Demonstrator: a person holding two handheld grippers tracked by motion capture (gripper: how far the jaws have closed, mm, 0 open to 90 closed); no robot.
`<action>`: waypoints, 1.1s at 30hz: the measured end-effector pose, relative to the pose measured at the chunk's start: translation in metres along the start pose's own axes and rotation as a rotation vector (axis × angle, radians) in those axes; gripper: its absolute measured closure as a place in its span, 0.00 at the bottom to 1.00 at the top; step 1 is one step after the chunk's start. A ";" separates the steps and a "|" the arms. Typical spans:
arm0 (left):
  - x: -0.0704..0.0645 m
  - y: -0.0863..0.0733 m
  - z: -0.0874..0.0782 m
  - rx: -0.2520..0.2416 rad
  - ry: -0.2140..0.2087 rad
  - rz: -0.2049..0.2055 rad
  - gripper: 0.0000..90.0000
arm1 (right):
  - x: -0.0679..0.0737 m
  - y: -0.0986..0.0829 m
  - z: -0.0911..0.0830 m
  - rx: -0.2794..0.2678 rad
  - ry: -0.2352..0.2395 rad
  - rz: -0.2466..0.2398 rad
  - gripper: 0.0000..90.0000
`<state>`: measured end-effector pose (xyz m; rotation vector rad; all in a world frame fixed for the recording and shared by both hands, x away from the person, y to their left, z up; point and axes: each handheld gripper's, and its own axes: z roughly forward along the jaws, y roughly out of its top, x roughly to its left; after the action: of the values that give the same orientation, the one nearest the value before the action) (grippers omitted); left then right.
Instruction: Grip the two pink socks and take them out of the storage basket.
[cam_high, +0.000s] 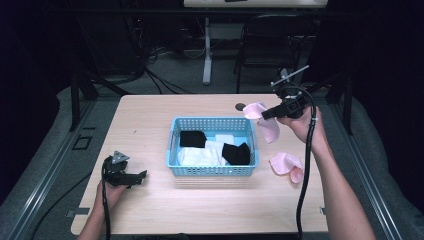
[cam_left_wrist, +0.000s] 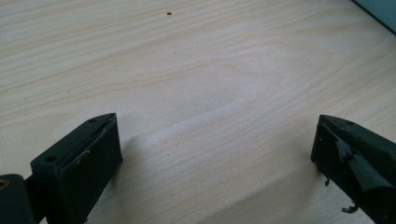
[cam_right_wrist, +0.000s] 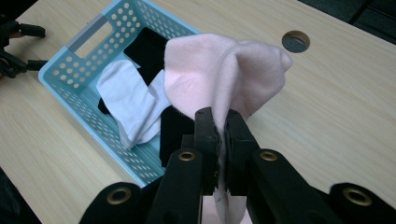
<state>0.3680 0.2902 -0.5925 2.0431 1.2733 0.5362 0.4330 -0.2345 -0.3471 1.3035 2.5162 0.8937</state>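
Right gripper (cam_high: 264, 114) pinches a pink sock (cam_right_wrist: 224, 79), lifted clear of the table (cam_high: 150, 115) just past the blue basket (cam_high: 212, 171) at its two o'clock corner. At the basket's four o'clock a second pink sock (cam_high: 286, 165) lies near the table's edge. Left gripper (cam_high: 144, 175), spread wide, rests at eight o'clock on open wood. No readable writing.

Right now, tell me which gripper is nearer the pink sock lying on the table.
Right. The right gripper hangs up beyond the loose pink sock, holding another pink sock. The left gripper rests across the basket, far off.
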 end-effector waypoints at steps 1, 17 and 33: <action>0.000 0.000 0.000 0.002 -0.001 0.001 0.02 | -0.003 -0.002 -0.001 -0.002 -0.002 0.005 0.96; 0.000 0.000 0.000 0.001 0.001 0.002 0.02 | -0.033 -0.040 -0.003 0.023 -0.040 0.084 0.96; 0.000 0.000 0.000 0.001 0.002 0.000 0.02 | -0.066 -0.103 0.090 0.216 -0.113 0.205 0.87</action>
<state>0.3677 0.2901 -0.5924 2.0437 1.2752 0.5380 0.4389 -0.2929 -0.4876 1.6519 2.4795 0.5745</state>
